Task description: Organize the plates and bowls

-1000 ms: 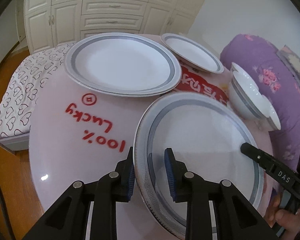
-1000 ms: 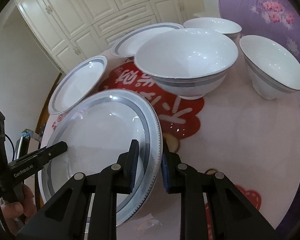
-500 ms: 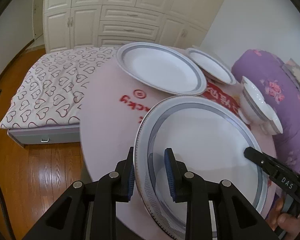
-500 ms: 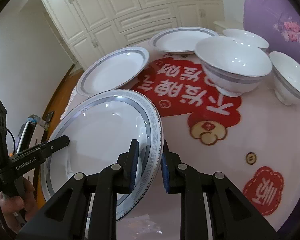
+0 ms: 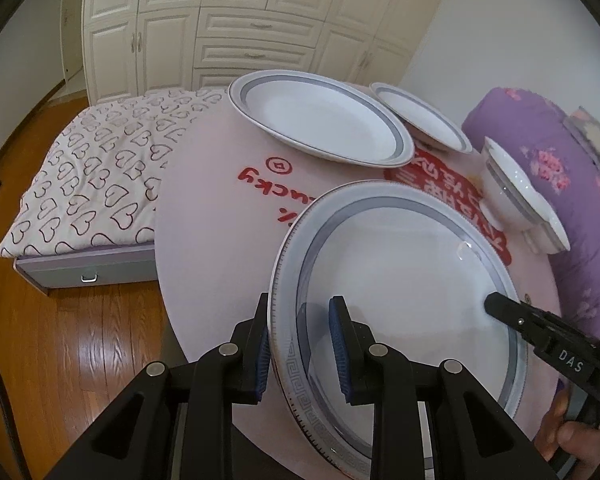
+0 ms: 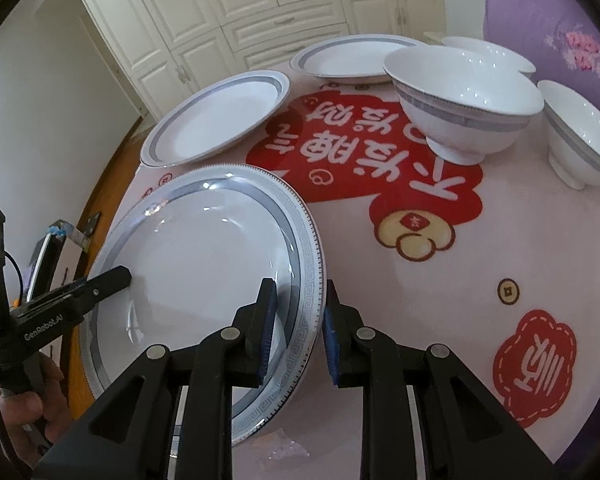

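A large white plate [image 5: 400, 280] with a grey patterned rim is gripped from two sides near the table's front edge. My left gripper [image 5: 300, 308] is shut on its left rim. In the right wrist view, my right gripper [image 6: 300, 292] has the plate's [image 6: 204, 248] right rim between its pads, which still touch it while the jaws are opening. Each view shows the other gripper's finger lying on the plate: the right finger [image 5: 496, 304] and the left finger [image 6: 120, 274]. I cannot tell whether the plate rests on the table.
On the round table's pink cloth [image 6: 420, 320] stand two more grey-banded plates [image 6: 216, 116] [image 6: 356, 56] and three white bowls [image 6: 460, 92] [image 6: 580, 128] [image 6: 488, 52]. A heart-patterned mattress [image 5: 100, 176] and wooden floor lie left; a purple cushion [image 5: 540, 152] lies right.
The held plate and both grippers have drawn back from the other dishes toward the table's front edge, so more floor and mattress show. The right jaws stand slightly wider.
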